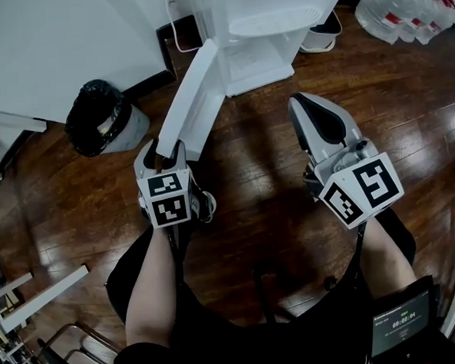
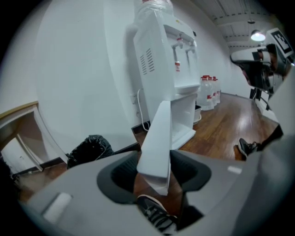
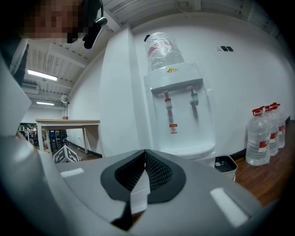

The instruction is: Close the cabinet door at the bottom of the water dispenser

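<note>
The white water dispenser point(image 1: 257, 29) stands against the far wall, and its bottom cabinet door point(image 1: 196, 102) is swung wide open toward me. My left gripper point(image 1: 166, 148) is at the door's free end, and its jaws are shut on the door's edge. In the left gripper view the cabinet door point(image 2: 159, 143) runs up between the two pads toward the water dispenser point(image 2: 166, 60). My right gripper point(image 1: 303, 102) hangs to the right of the door, shut and empty. In the right gripper view the right gripper point(image 3: 145, 159) points at the front of the water dispenser point(image 3: 177, 110).
A bin lined with a black bag point(image 1: 97, 116) stands left of the door by the wall. Several large water bottles point(image 1: 401, 5) sit at the far right, with a small white bin point(image 1: 322, 33) beside the dispenser. My shoe point(image 1: 204, 206) is on the wooden floor under the left gripper.
</note>
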Motion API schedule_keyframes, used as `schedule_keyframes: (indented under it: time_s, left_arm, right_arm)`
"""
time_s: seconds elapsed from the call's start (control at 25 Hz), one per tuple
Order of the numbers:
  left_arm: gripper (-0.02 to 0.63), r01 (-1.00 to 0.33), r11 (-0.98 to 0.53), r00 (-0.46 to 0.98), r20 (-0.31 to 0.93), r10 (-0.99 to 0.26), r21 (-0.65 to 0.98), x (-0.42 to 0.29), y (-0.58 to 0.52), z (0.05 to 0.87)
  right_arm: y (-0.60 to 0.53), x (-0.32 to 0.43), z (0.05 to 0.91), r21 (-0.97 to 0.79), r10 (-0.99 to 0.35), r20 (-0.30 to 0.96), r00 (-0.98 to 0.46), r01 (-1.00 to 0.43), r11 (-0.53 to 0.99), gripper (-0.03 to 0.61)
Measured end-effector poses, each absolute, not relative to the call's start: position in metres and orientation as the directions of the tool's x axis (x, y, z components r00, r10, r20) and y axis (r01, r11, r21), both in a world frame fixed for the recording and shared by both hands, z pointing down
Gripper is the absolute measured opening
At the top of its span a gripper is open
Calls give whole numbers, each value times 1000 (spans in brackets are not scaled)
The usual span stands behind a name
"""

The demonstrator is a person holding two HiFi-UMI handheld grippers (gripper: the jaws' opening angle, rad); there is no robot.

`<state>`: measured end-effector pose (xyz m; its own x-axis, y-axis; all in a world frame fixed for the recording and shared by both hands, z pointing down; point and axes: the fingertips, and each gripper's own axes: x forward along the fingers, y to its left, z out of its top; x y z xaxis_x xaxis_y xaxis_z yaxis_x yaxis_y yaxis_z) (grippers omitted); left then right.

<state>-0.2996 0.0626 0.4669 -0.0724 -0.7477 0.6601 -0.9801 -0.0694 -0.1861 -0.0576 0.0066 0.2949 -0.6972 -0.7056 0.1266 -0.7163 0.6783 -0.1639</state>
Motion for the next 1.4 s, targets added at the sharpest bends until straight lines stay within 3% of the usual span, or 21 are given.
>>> schedule_keyframes:
  time_s: [0.16, 0.64, 0.8, 1.04, 1.2, 1.32, 1.4]
  left_arm:
    - [215, -986, -126, 8, 712, -702, -113, -257, 69, 469]
    - [295, -907, -422, 280, 735, -618, -9, -107, 80, 474]
    - [314, -854, -521, 349, 728, -590, -12, -74, 69, 474]
    - [305, -853, -477, 487, 655, -578, 214, -46, 40, 456]
    - [294, -835, -479, 527, 644, -554, 270, -28, 20, 453]
    - [258, -832, -483, 531, 640, -555, 271, -24, -2, 453]
    - [255, -827, -486, 541, 637, -549, 283, -20, -13, 454]
  right_arm:
    - [10, -46, 291, -155, -703, 122, -701, -713, 684, 5]
    - [5, -6, 299, -235, -700, 165, -695, -717, 656, 5]
    - [1, 9, 320, -270, -680, 240, -693, -720, 639, 5]
    - [-1, 23, 365, -209, -655, 369, -660, -745, 633, 5]
    - [4, 37, 410, -199, -609, 482, -630, -756, 623, 6]
    - [2, 40, 436, -207, -559, 537, -631, -741, 638, 49]
    - [-2, 44, 451, -185, -527, 580, -621, -731, 657, 126]
